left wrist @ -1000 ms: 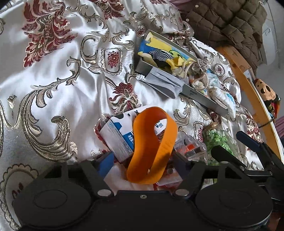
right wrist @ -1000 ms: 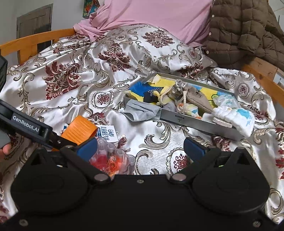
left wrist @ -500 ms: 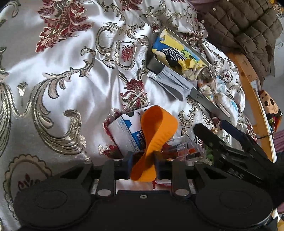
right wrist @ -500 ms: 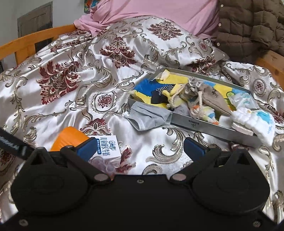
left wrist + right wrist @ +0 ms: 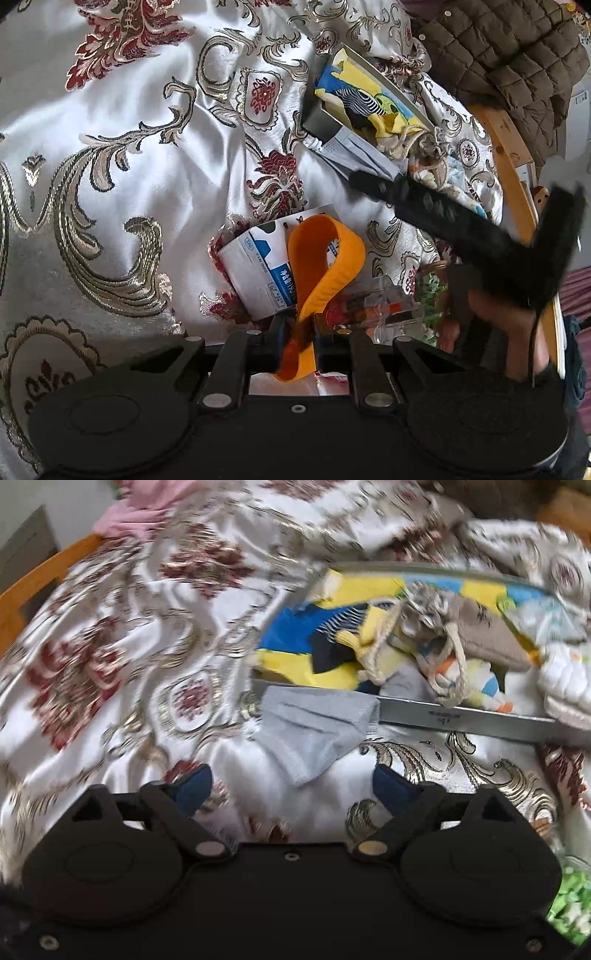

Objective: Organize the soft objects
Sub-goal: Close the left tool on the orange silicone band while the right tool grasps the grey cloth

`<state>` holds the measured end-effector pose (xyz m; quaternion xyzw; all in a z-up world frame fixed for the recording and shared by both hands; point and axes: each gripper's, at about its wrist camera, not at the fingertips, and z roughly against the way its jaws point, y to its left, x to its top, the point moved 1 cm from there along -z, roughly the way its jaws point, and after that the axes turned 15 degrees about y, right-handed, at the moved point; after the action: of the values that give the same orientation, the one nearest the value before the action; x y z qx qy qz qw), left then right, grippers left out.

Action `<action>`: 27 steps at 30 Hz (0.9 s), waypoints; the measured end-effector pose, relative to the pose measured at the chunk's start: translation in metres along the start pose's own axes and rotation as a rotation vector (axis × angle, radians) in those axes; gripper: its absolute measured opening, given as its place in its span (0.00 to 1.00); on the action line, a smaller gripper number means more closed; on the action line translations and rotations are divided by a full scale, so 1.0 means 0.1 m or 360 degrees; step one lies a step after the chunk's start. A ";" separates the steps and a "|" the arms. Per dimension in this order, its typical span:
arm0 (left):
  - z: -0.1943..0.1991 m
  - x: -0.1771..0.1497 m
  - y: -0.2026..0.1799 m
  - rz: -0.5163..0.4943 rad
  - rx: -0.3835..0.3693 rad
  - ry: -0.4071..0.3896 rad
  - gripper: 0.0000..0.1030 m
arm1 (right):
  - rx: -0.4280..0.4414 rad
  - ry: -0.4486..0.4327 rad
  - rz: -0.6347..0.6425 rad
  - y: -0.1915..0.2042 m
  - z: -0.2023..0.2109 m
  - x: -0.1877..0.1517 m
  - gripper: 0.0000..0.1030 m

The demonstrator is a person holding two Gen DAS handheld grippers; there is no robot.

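My left gripper [image 5: 298, 334], jaws just closed, pinches the floppy orange silicone band [image 5: 321, 273] beside the milk carton [image 5: 258, 273]. My right gripper [image 5: 291, 784], empty and narrowing, nears the grey cloth mask [image 5: 314, 727] draped over the metal tray's [image 5: 480, 720] rim; I should lift the band clear first.

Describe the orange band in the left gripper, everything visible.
The orange band is a wide, flat, matte loop that looks like soft rubber or foam. The left gripper, whose jaws have just been closing, pinches its lower end, so the loop is squeezed flat there and bulges open above. It stands upright in front of a white and blue carton lying on the patterned bedspread.
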<state>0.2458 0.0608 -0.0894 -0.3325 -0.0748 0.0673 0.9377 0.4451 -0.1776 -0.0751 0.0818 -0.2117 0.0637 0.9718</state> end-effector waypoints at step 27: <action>0.04 0.00 -0.05 -0.0005 -0.0049 0.0013 0.08 | 0.0072 0.0016 -0.0064 -0.07 0.17 -0.12 0.07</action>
<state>0.2450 0.0591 -0.0830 -0.3471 -0.0726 0.0634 0.9329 0.4287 -0.1883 -0.0654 0.1076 -0.2038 0.0492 0.9718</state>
